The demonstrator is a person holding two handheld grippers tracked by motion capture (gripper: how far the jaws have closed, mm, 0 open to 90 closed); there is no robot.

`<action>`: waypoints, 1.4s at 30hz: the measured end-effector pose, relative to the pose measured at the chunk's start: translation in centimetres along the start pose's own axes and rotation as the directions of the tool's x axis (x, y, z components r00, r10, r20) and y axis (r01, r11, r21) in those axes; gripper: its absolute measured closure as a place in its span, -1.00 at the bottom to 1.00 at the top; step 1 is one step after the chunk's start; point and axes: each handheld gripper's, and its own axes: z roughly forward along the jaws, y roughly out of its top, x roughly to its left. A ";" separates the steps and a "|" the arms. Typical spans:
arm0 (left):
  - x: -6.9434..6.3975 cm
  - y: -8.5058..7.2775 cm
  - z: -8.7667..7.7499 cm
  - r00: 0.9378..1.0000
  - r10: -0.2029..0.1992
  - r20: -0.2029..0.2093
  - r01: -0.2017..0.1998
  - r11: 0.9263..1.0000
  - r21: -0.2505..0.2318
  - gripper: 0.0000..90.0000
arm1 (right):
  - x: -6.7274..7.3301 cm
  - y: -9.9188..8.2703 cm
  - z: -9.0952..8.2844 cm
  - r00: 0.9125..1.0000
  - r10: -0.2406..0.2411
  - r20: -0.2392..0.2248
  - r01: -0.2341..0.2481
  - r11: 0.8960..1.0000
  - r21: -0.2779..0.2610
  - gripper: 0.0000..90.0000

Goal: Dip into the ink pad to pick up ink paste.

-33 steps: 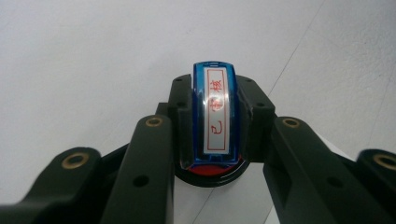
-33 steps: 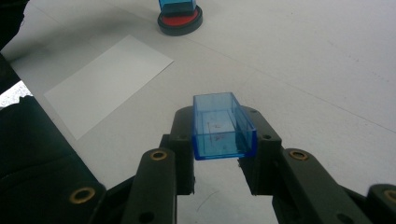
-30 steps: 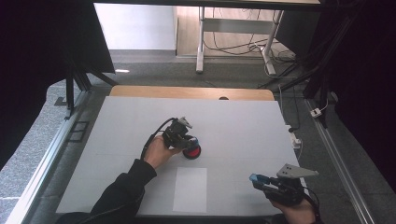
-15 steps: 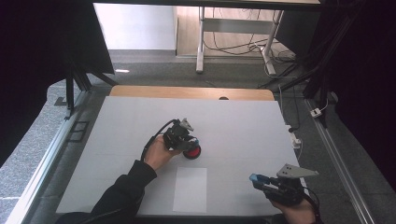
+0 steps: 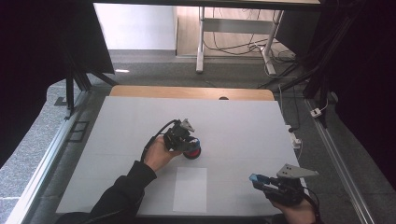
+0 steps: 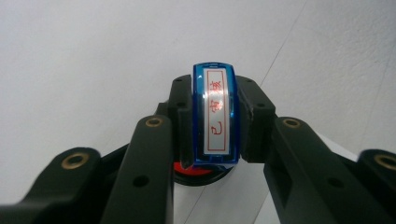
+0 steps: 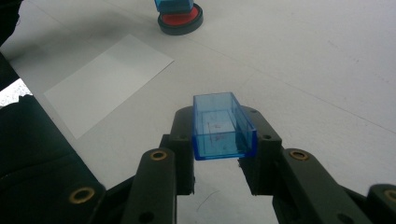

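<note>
I have the left gripper (image 5: 189, 142) near the middle of the bench (image 5: 243, 121), its 2 jaws clamped on the blue stamp (image 6: 215, 114); in the left gripper view the stamp stands upright between the pads, its white label with red characters facing the camera, and its lower end sits on the red ink pad (image 6: 201, 171) in a round black case; from the high view the ink pad (image 5: 192, 152) lies just right of my left hand (image 5: 159, 154), roughly midway between the bench's near and far edges. My right gripper (image 5: 259, 181) hangs by the near right corner of the bench, jaws closed on the clear blue cap (image 7: 222, 126); in the right gripper view the cap is a hollow box held level between the pads with its open end turned toward the camera, and I can see printing faintly through its wall but cannot read it. A white sheet of paper (image 5: 190, 189) lies flat on the bench close to the near edge, between the 2 grippers, apart from both; in the right gripper view that sheet (image 7: 109, 81) sits to the left of the cap, with the ink pad (image 7: 180, 21) and the stamp's lower end beyond it at the top.
</note>
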 end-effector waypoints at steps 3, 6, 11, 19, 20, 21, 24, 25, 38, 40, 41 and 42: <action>0.1 -0.1 0.2 1.000 -0.002 0.001 0.002 1.000 0.006 0.56 | 0.0 0.0 0.0 1.000 0.001 0.000 -0.001 1.000 -0.001 0.52; 0.1 -0.2 0.5 1.000 -0.002 0.000 0.002 1.000 0.012 0.56 | 0.0 0.0 0.0 1.000 0.000 -0.001 0.000 1.000 0.000 0.52; 0.1 -0.2 0.5 1.000 -0.002 0.002 0.002 1.000 0.010 0.56 | 0.0 0.0 0.0 1.000 0.000 -0.001 0.000 1.000 0.001 0.52; -0.5 0.1 0.6 0.999 0.044 -0.029 -0.043 0.999 0.031 0.57 | 0.0 0.0 0.0 1.000 -0.003 -0.002 0.003 1.000 0.007 0.52; -0.4 0.1 0.6 0.999 0.034 -0.024 -0.033 0.999 0.031 0.57 | 0.0 0.0 0.0 1.000 -0.005 0.001 0.005 1.000 0.009 0.52; -0.2 0.1 0.6 1.000 0.027 -0.012 -0.027 0.999 0.032 0.57 | 0.1 0.0 0.0 1.000 -0.006 -0.001 0.006 1.000 0.010 0.52; 0.3 -0.1 0.6 1.000 0.006 0.016 -0.006 1.000 0.023 0.57 | 0.1 0.0 0.1 1.000 -0.015 -0.010 0.015 1.000 0.008 0.52; 0.5 -0.1 0.6 1.000 0.001 0.024 -0.001 1.000 0.020 0.57 | 0.1 0.0 0.1 1.000 -0.016 -0.011 0.017 1.000 0.009 0.52; 1.4 -0.6 0.6 0.996 -0.051 0.074 0.051 0.999 -0.007 0.57 | 0.2 0.0 0.1 1.000 -0.025 -0.014 0.025 1.000 0.013 0.52; 1.0 -0.5 0.6 0.998 -0.029 0.051 0.029 1.000 -0.004 0.57 | 0.2 0.0 0.1 1.000 -0.022 -0.014 0.023 1.000 0.011 0.52; 0.7 -0.4 0.6 0.999 -0.020 0.039 0.020 1.000 -0.001 0.57 | 0.2 0.0 0.1 1.000 -0.022 -0.014 0.022 1.000 0.011 0.52; 0.6 -0.4 0.6 1.000 -0.007 0.030 0.007 1.000 0.004 0.57 | 0.2 0.0 0.1 1.000 -0.023 -0.014 0.023 1.000 0.011 0.52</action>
